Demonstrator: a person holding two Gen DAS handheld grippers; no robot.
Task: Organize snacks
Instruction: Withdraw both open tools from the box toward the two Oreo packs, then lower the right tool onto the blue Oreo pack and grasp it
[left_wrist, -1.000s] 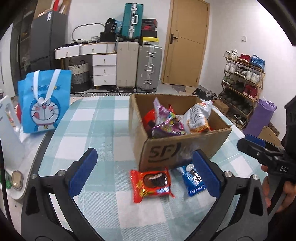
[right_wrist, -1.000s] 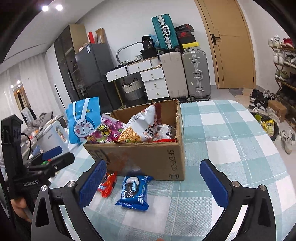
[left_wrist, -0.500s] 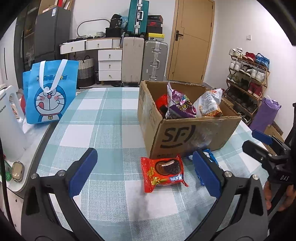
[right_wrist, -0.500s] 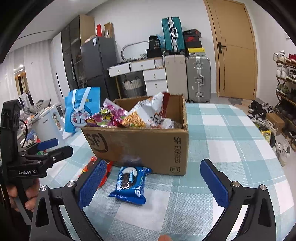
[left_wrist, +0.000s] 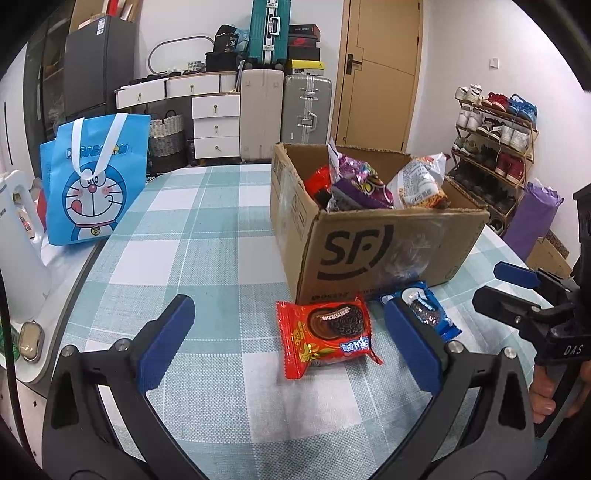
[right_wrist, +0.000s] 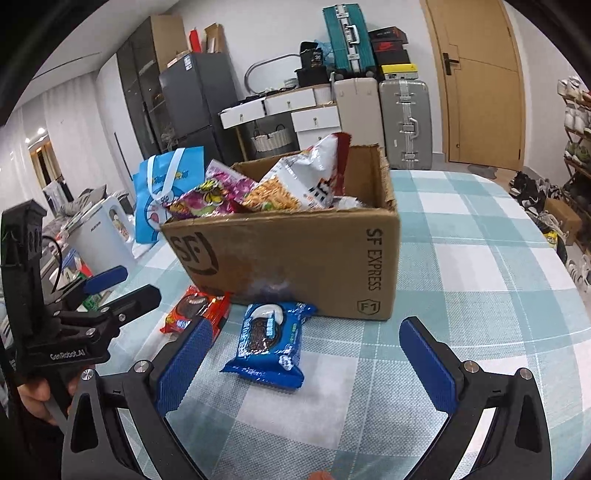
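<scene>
Now red pkt (left_wrist: 327, 338) btwn wide left jaws, blue pkt (right_wrist: 269, 345) btwn right

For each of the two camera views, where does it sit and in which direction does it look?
Left wrist: on the left gripper, looking over the red snack pack to the cardboard box; the right gripper and a hand show at right.
Right wrist: on the right gripper, facing the blue snack pack and box; the left gripper shows at left.
Shared: box, both packs, checked tablecloth, blue tote bag.
</scene>
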